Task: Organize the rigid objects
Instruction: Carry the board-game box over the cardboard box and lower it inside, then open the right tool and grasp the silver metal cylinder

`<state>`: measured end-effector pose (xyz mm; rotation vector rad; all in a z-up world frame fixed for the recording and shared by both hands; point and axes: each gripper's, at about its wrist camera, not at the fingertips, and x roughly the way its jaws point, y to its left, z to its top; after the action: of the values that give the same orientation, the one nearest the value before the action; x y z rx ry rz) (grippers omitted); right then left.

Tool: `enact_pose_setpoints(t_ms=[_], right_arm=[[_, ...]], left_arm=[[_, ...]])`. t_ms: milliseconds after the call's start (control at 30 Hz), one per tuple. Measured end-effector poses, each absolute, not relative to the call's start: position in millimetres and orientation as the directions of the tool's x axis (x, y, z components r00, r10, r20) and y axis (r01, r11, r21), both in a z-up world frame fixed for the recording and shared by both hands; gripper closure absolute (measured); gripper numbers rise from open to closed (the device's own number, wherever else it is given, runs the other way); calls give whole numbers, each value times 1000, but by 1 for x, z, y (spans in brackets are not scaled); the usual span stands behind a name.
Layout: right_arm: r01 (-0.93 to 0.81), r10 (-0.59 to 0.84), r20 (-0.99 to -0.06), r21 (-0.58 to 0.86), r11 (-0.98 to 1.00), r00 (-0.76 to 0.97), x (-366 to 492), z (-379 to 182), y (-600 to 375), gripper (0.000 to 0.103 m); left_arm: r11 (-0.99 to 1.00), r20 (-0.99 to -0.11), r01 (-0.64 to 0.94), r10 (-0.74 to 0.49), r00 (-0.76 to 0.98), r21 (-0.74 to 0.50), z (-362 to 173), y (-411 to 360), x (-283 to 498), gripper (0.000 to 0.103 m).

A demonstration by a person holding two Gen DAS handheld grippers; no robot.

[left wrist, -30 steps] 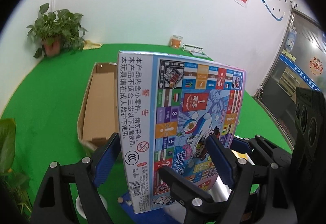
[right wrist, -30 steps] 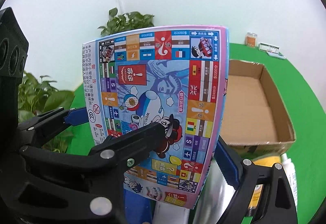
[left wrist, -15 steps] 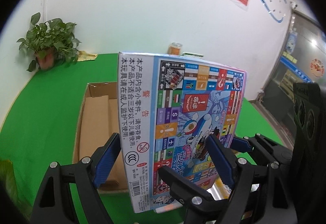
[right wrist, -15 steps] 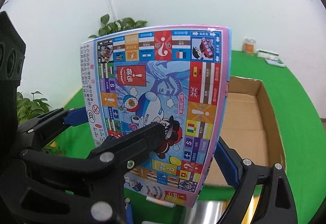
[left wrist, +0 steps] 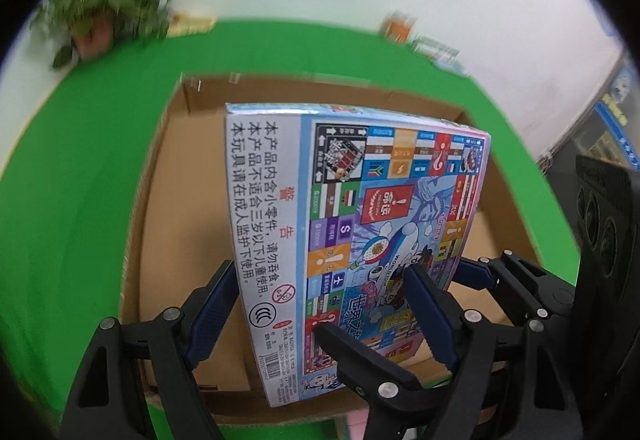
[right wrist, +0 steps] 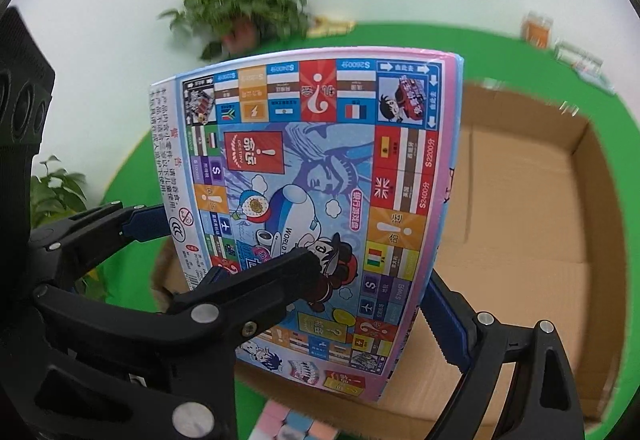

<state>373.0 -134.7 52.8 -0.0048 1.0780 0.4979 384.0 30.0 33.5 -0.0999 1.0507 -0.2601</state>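
A colourful board game box (left wrist: 360, 207) (right wrist: 320, 167) hangs upright in the air, held from both sides. My left gripper (left wrist: 320, 312) has one blue pad on the box's back corner and the other on its printed face. Its jaws are closing a little with the box between them. My right gripper (right wrist: 324, 284) grips the same box lower down, and its fingers (left wrist: 360, 356) cross under the left one. Below and behind the box lies an open cardboard carton (left wrist: 188, 240) (right wrist: 520, 199) with a bare floor.
The carton rests on a green table cloth (left wrist: 72, 179). A potted plant (left wrist: 108, 11) (right wrist: 244, 11) stands at the far edge, and another plant (right wrist: 56, 191) at the left. An orange jar (left wrist: 396, 25) and small packets (left wrist: 436, 49) lie far back. A pastel block (right wrist: 296, 424) lies below.
Both grippers carried the box forward and down. The carton, earlier off to one side, now lies right under and behind the box. The cans below have left the views.
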Motion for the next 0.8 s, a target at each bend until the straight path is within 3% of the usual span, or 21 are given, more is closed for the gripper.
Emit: enact_pose_setpoints(t_ms=[167, 300, 533, 633, 800], right_arm=[[-336, 383, -875, 280, 899, 297, 382, 11, -139, 14], [-295, 350, -905, 275, 915, 242, 391, -7, -133, 17], [-298, 346, -912, 276, 914, 218, 384, -20, -133, 19], [-294, 306, -932, 242, 925, 195, 390, -25, -131, 31], [-299, 265, -941, 196, 934, 209, 392, -27, -123, 30]], left_arm=[[960, -874, 160, -275, 400, -229, 0, 33, 394, 23], [972, -891, 133, -230, 391, -193, -8, 36, 399, 40], [969, -884, 126, -247, 397, -214, -1, 50, 392, 43], [959, -854, 146, -282, 438, -242, 16, 56, 379, 43], [957, -774, 159, -290, 562, -243, 55, 71, 348, 46]])
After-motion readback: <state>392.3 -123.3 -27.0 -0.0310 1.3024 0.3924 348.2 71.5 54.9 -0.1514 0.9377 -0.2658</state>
